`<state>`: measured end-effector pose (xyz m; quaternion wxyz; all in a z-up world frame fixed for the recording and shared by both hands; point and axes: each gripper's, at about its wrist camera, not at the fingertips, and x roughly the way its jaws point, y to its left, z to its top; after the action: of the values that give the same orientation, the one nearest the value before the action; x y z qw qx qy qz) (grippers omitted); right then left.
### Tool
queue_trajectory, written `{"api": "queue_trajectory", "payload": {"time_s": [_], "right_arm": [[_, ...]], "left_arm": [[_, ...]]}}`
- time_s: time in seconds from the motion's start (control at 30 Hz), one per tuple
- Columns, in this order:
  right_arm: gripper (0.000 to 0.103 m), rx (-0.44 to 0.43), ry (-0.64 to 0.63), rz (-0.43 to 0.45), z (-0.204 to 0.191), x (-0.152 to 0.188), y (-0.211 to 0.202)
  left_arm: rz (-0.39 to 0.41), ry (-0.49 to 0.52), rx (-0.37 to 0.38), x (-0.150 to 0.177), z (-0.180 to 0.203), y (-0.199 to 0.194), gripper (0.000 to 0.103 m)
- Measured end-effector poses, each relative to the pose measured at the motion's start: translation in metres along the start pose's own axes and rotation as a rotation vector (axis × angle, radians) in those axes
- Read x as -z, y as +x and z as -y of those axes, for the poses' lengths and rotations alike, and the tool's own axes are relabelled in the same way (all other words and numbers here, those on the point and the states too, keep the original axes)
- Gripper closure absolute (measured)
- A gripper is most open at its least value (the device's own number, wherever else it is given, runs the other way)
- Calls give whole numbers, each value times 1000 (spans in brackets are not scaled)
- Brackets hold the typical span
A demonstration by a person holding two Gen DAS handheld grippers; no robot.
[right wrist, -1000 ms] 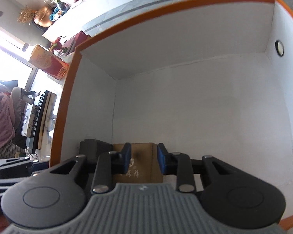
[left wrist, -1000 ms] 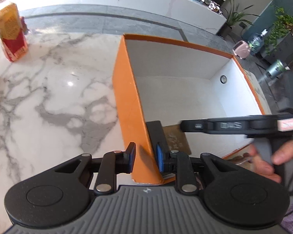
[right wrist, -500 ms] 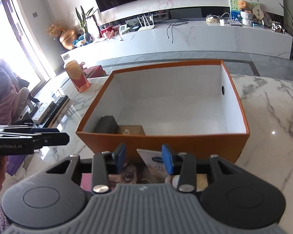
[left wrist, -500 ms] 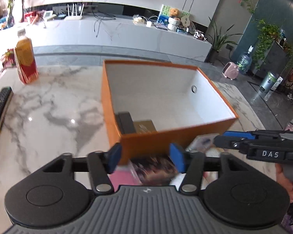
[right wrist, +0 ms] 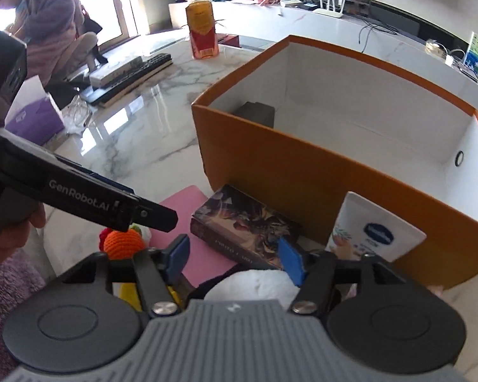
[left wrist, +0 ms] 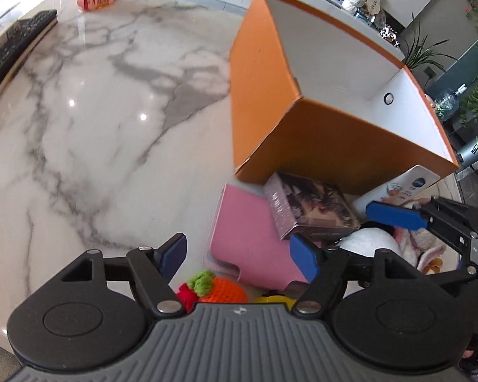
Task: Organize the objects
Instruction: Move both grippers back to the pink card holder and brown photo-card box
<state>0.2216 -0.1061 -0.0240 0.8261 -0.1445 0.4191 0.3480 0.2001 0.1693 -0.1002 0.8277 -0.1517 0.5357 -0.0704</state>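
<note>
Presently, the orange box (right wrist: 318,172) stands on the marble table (left wrist: 89,121), with a dark item (right wrist: 255,113) in its near left inner corner. Against its near wall lie a patterned box (right wrist: 248,222), pink case (left wrist: 245,238) and white tube (right wrist: 376,232). Left gripper (left wrist: 239,254) and right gripper (right wrist: 232,254) hover before the box over these items, jaws spread wide, gripping nothing.
</note>
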Motion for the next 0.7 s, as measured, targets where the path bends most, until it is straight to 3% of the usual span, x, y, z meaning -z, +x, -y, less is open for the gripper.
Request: {"api": "queue_trajectory", "payload": {"time_s": [0.17,0.37,0.47,0.53,0.7], "right_arm": [[34,1,-47,-52,-3,-4,26],[24,102,-118,-51,-12,0,45],[24,93,-100,-49,-8,-1,47],[31,91,-103,-46,-9,-1,45],[77,78,-75,-26,-6,-2,30]], "left_arm": [[-20,-21,16,2,-6,6,19],[-34,-46,34,2,-12,10,19],[-54,-79,57,2,-16,12,18],[-71,-106,78,3,-20,14,19],[-95,-199,161,5,-28,18,19]]}}
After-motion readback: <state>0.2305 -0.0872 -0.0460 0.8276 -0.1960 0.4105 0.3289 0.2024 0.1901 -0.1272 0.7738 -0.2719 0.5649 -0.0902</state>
